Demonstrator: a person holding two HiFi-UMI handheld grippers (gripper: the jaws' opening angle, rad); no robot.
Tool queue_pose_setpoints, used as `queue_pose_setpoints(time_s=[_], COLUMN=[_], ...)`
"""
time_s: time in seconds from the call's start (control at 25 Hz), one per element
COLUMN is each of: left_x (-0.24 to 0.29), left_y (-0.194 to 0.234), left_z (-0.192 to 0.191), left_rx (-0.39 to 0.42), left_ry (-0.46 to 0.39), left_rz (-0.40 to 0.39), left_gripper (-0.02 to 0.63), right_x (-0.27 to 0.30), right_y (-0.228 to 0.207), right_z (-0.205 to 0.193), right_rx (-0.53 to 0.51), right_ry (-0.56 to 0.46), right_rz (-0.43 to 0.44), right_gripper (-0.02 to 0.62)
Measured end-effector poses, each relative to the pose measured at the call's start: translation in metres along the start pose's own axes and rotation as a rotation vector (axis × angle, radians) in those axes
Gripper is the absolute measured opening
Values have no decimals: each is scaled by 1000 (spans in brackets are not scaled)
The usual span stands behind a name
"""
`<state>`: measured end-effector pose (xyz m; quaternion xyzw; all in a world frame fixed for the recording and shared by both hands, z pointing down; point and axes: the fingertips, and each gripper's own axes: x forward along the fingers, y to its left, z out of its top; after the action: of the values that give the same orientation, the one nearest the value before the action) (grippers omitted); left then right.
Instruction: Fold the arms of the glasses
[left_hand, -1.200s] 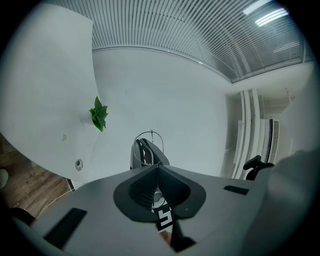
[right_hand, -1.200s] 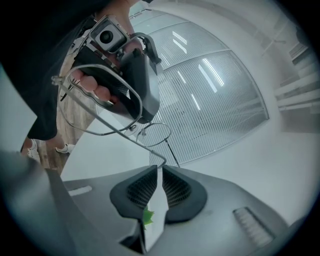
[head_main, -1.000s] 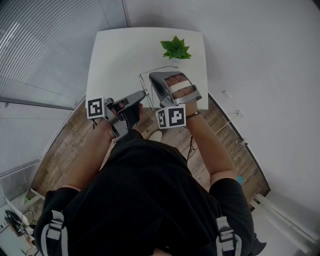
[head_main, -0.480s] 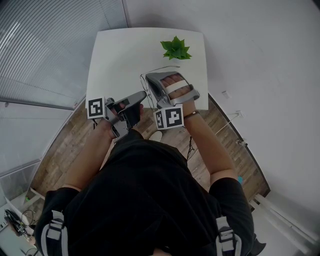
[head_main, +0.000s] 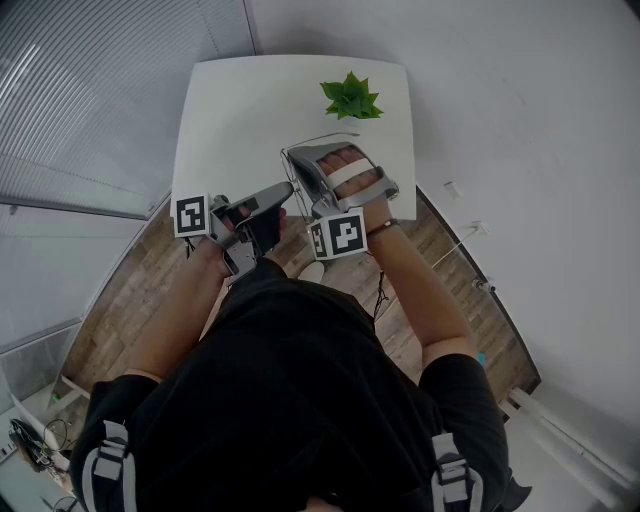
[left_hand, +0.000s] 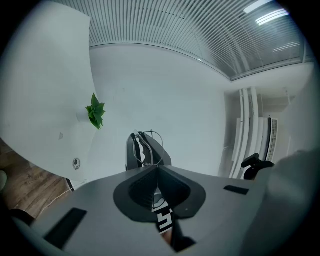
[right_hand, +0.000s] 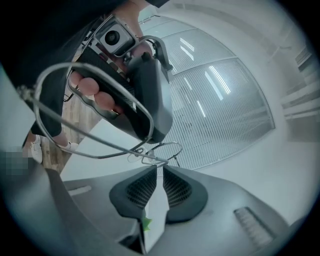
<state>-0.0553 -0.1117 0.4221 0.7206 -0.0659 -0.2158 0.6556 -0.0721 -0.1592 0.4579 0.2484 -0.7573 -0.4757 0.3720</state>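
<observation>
Clamps the glasses (left_hand: 148, 147) in the left gripper (left_hand: 156, 169) above the counter (head_main: 240, 110). Has just been opening the right gripper (right_hand: 156, 170), now released, with the arm (right_hand: 120, 152) lying crosswise right at its tips.

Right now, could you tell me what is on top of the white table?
A green plant sits near the far edge of the table. Wire glasses are held over its near part; the tabletop beneath is covered.
</observation>
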Motion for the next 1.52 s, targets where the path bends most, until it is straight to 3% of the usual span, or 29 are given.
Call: queue_pose_setpoints(time_s=[0.72,1.16,1.52], left_x=[0,-9,-13], left_y=[-2,-1,5], left_z=[8,16,18], left_rx=[17,19,14], left_ry=[-23,-45,-58], left_rz=[6,12,25], left_gripper=[12,11,12], right_x=[-9,-28,-34], right_y=[2,-16,-27], right_z=[-7,-35,-64], right_rx=[40,329,379], right_ry=[-4,9,82], right_rz=[1,-76,-134], right_gripper=[71,67,71])
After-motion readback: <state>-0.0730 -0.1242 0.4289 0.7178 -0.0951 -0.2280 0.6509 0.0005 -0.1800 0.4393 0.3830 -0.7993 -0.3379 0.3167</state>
